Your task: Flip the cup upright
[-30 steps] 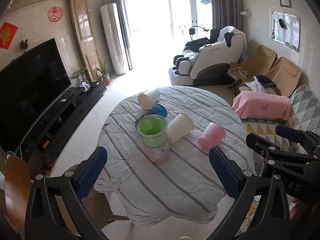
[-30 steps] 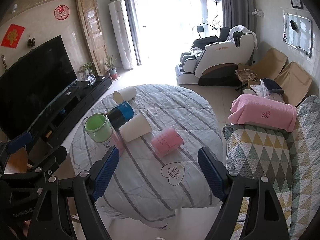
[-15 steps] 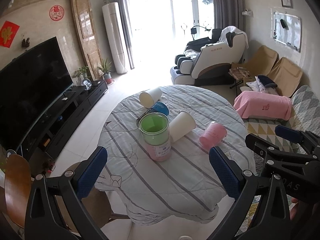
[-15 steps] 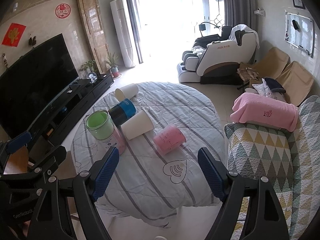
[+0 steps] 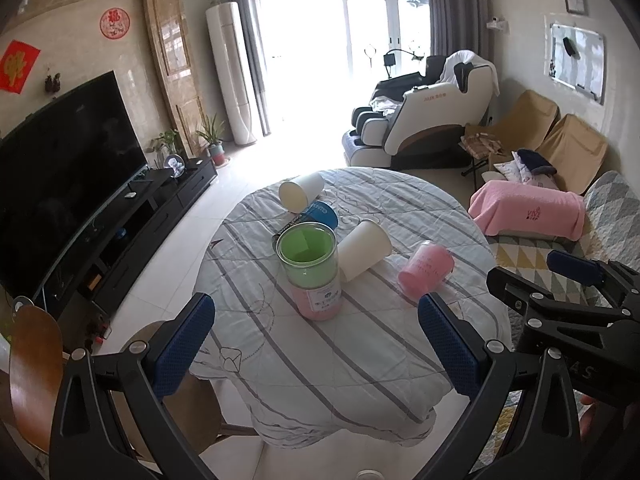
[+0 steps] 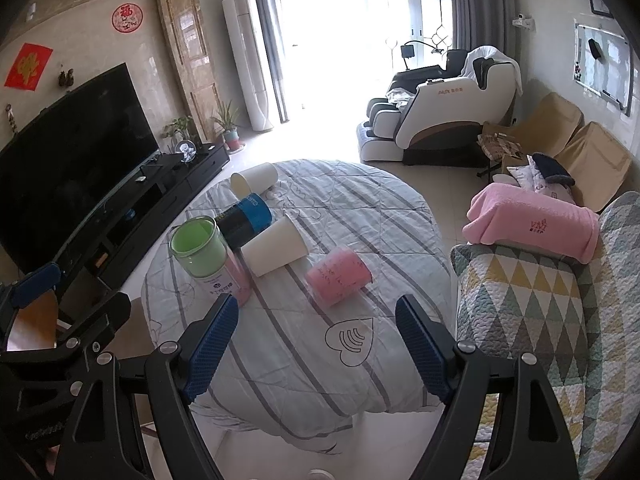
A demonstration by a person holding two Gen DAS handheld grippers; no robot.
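Sunlit and lived-in, the living room holds a round table (image 5: 360, 360) draped in a pale quilted cloth with grey stripes and small line drawings. On that cloth a pink cup (image 6: 339, 276) lies on its side near the table's right edge, mouth toward the near edge, touching none of the other cups. Just left of it a white paper cup (image 6: 275, 246) also lies toppled, close against a tall glass jar (image 6: 208, 258) standing upright with green and pink contents near the left edge. Behind the jar a blue and black cup (image 6: 246, 218) lies on its side, and another white cup (image 6: 254, 180) lies toward the far edge.

Both tools hang short of the near edge, well apart from the cups. Fingers of the left gripper (image 5: 316, 346) are spread wide with nothing between them; those of the right gripper (image 6: 318, 350) are likewise spread and empty.

Beyond the table's left edge a large dark television (image 5: 60, 184) stands on a low black cabinet. Past the far edge are bright balcony doors (image 5: 340, 52), a tall white air conditioner (image 5: 234, 72) and a massage chair (image 5: 424, 116). To the right, a sofa (image 6: 532, 312) wears a triangle-patterned cover, with a pink blanket (image 6: 532, 220) over it.
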